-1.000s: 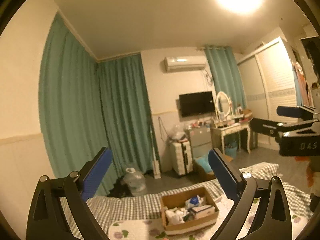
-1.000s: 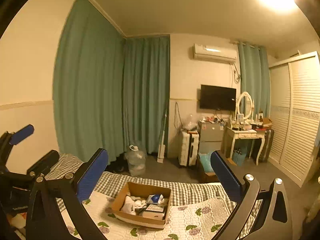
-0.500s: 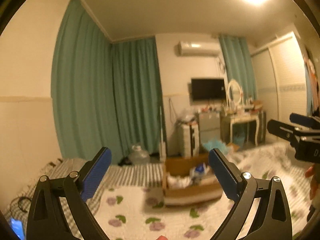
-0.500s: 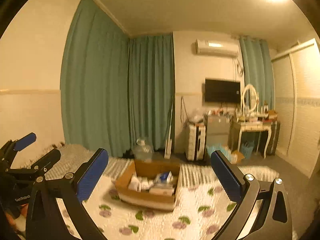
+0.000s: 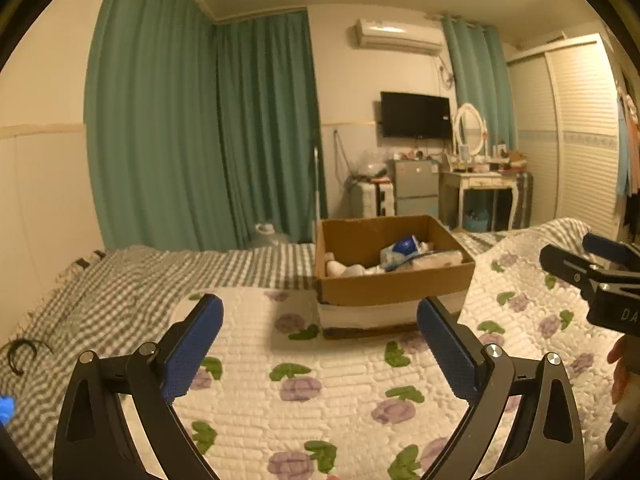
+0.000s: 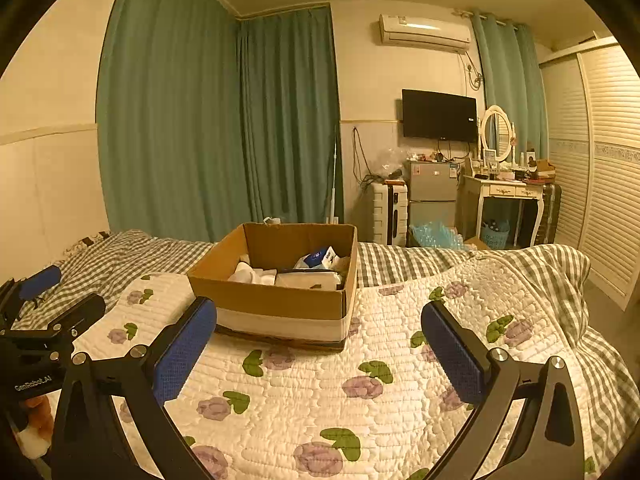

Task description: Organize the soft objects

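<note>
We are over the bed (image 6: 132, 256), its flowered quilt (image 6: 320, 392) laid across a checked blanket, and the landmark for everything is the cardboard box (image 6: 280, 304) sitting on that quilt. Behind the box hang the green curtains (image 6: 224, 128); behind and to its right stand a small fridge (image 6: 432, 192) and a dressing table (image 6: 508, 192).

Inside the box lie the soft things we are to sort: white rolled bundles (image 6: 252, 274) toward its left side, a flat white packet (image 6: 308, 280) at its near wall, and a blue-and-white pouch (image 6: 320, 258) toward the back right. We cannot tell what each one is.

Our left gripper (image 5: 320, 340) and right gripper (image 6: 318, 340) both hang just in front of the box, above the quilt, with jaws spread wide and nothing between them.

We judge this to be the opening approach, with nothing yet lifted out. The next move calls for one gripper to go forward over the near wall and down onto a single item, likely the flat packet, clearing the cardboard rim first and pinching only once the pads straddle the fabric.
</note>
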A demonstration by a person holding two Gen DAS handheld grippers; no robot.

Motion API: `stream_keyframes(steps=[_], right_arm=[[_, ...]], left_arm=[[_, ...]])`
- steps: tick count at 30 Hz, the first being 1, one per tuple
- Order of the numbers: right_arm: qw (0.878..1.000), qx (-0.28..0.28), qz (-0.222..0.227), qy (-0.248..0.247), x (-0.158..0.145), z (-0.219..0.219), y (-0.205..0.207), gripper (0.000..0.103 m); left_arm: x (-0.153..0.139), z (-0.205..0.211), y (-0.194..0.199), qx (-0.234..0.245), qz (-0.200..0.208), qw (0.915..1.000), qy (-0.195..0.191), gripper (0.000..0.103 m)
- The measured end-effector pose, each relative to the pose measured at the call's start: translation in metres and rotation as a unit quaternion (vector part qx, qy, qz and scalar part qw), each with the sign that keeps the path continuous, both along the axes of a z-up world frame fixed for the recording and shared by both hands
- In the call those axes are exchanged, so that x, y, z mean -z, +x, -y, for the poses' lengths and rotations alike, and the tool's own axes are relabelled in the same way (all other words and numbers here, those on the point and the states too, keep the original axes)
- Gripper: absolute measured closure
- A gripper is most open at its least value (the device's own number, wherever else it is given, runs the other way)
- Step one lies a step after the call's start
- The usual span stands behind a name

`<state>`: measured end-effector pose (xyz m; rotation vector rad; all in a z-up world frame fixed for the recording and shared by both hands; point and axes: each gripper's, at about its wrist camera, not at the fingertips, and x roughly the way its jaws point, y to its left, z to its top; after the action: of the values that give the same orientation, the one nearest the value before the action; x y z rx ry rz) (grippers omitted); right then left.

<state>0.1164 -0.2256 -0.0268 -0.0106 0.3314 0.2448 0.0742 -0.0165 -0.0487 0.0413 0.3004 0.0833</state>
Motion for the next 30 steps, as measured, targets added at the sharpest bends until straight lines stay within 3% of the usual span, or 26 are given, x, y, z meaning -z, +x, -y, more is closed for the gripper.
stream_keyframes(steps=[30], right_arm=[[1.0, -0.014, -0.007, 0.001, 0.005, -0.014, 0.002, 0.0]], left_arm=[[0.0, -0.003, -0.001, 0.01, -0.009, 0.9998, -0.014, 0.004]])
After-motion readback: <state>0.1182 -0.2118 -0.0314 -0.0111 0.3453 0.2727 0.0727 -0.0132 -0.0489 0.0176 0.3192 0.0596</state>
